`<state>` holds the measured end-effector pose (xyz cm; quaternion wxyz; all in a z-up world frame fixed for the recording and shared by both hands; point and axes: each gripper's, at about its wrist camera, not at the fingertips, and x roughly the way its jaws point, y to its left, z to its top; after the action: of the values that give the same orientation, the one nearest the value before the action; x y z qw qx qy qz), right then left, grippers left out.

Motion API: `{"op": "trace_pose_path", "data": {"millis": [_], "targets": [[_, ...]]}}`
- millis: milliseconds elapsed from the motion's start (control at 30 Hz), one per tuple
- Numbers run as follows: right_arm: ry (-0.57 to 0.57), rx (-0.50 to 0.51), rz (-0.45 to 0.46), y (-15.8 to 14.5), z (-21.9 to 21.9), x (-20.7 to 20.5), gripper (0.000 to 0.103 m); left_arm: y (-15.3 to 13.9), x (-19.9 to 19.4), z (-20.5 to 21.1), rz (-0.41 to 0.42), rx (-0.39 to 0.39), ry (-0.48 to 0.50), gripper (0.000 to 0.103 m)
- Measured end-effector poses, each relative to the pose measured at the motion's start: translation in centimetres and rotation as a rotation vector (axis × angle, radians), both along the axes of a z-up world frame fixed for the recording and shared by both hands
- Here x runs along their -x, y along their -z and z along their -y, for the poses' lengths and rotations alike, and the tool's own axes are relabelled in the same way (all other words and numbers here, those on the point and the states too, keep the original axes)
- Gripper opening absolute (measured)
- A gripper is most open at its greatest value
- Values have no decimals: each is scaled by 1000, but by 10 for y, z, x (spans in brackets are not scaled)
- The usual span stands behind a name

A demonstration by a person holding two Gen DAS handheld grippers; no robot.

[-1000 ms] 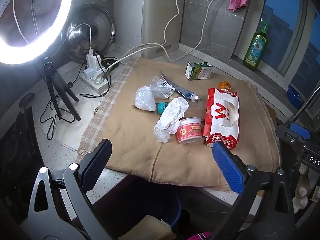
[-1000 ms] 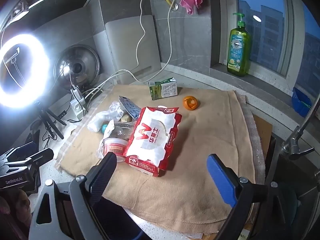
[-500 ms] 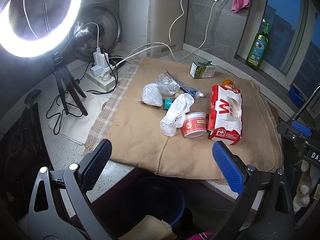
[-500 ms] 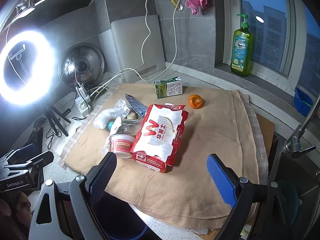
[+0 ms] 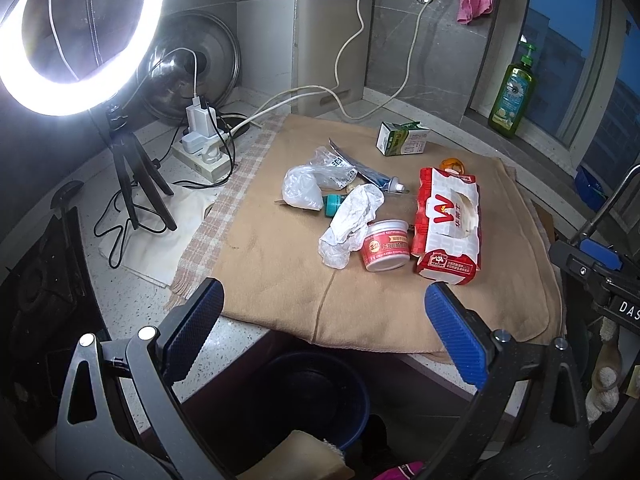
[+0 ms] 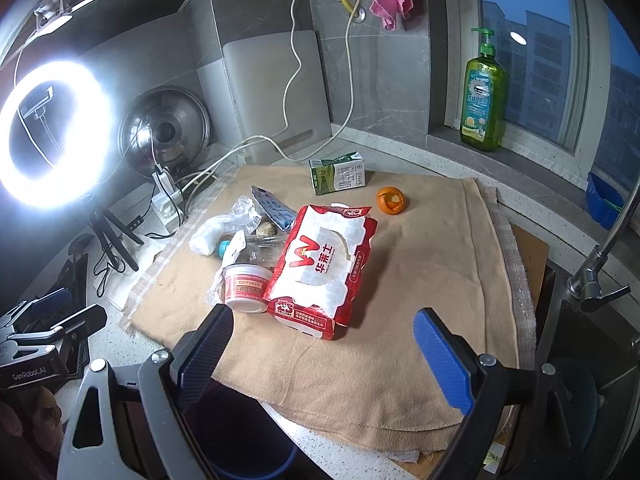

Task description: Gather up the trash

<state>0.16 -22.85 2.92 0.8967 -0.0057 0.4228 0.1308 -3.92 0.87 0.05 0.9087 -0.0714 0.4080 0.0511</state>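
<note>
Trash lies on a tan towel (image 5: 280, 280): a red-and-white tissue pack (image 5: 448, 220) (image 6: 320, 268), a small red cup (image 5: 386, 245) (image 6: 244, 288), crumpled white plastic (image 5: 348, 226), a clear bag (image 5: 304, 188), a toothpaste tube (image 5: 372, 174), a green milk carton (image 5: 402, 138) (image 6: 338, 172) and an orange peel (image 6: 391, 200). A dark blue bin (image 5: 308, 396) stands below the counter edge. My left gripper (image 5: 324, 336) hangs open above the bin, short of the towel. My right gripper (image 6: 320, 356) is open above the towel's near edge, just short of the tissue pack.
A lit ring light on a tripod (image 5: 128, 184) and a power strip with cables (image 5: 200, 148) stand left of the towel. A green soap bottle (image 6: 482, 92) sits on the windowsill. A faucet (image 6: 600, 264) and sink are at the right.
Both grippers have drawn back and up from the counter, so the trash looks smaller and farther. Nothing on the towel has moved.
</note>
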Motion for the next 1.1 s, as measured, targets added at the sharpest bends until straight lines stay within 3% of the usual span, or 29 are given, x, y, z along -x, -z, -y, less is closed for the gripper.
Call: {"op": "trace_pose_path", "data": {"millis": [567, 1100], "targets": [[-3, 1, 4, -3, 0, 2, 93, -8, 2, -7, 6, -5, 1, 103], [37, 29, -22, 5, -18, 3, 93, 6, 2, -17, 4, -12, 31, 102]]}}
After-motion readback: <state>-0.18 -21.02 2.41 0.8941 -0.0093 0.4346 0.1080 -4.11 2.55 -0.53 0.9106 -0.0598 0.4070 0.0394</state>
